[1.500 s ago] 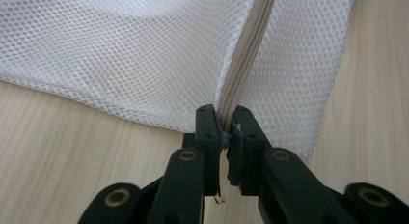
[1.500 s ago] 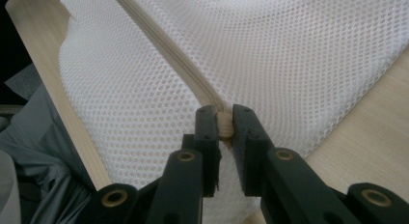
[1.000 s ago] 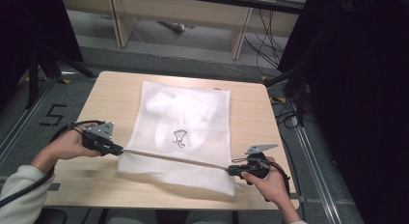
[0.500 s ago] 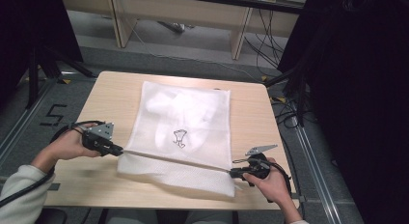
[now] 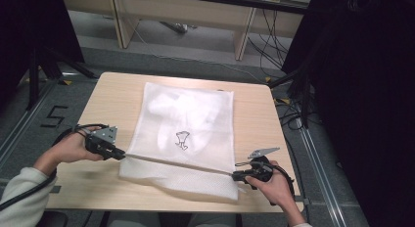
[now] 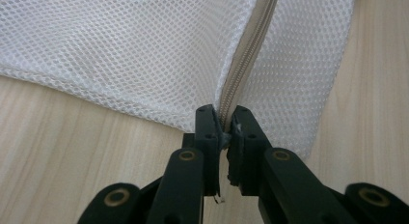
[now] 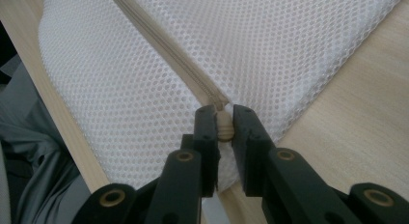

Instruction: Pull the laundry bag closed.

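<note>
Basically no change vs a sec ago: my left gripper (image 6: pixel 223 132) clamped on zip (image 6: pixel 243 64) end of mesh bag (image 5: pixel 188 134), right gripper (image 7: pixel 224 125) shut on pull tab (image 7: pixel 224 127), zip taut & closed.

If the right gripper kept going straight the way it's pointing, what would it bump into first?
Probably the white mesh bag itself: the right gripper points along the zipper it pinches, with the left gripper far beyond.

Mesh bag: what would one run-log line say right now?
mesh bag flat on table | left gripper shut on zipper end | right gripper shut on zipper pull
</note>
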Motion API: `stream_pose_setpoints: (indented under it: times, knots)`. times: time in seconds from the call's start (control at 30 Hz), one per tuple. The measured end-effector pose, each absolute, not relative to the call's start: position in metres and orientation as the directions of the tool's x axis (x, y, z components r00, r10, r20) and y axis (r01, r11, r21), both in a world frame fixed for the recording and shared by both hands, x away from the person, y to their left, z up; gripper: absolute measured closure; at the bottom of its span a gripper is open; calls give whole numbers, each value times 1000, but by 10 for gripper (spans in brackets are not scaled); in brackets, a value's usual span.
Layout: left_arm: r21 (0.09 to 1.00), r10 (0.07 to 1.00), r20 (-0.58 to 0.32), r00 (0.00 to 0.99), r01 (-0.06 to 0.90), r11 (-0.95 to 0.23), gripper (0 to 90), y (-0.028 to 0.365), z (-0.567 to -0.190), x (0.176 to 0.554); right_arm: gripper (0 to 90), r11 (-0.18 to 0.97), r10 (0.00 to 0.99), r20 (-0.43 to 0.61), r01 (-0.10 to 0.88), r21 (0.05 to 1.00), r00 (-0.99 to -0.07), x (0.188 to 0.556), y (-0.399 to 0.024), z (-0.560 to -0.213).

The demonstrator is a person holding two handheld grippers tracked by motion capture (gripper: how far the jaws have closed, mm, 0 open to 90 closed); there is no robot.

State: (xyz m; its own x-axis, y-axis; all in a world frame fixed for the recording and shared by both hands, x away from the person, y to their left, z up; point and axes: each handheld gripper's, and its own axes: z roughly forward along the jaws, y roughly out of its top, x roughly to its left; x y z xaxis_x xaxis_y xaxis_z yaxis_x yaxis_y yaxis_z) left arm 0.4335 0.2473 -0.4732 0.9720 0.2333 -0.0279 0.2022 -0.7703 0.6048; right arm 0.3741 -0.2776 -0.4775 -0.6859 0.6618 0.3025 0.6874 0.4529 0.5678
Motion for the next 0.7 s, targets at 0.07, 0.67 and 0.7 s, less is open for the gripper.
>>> stream_pose_setpoints:
  times: [0.07, 0.67, 0.7]
  knots:
    - [606, 235, -23, 972, 201, -770, 817, 247, -473, 434, 787, 468, 659, 281, 673, 573, -698, 374, -277, -478]
    - [728, 316, -13, 949, 226, -647, 401, 248, -465, 427, 490, 185, 782, 298, 660, 728, -547, 375, -306, -466]
    - [728, 316, -13, 949, 226, -647, 375, 248, -465, 427, 490, 185, 782, 298, 660, 728, -547, 375, -306, -466]
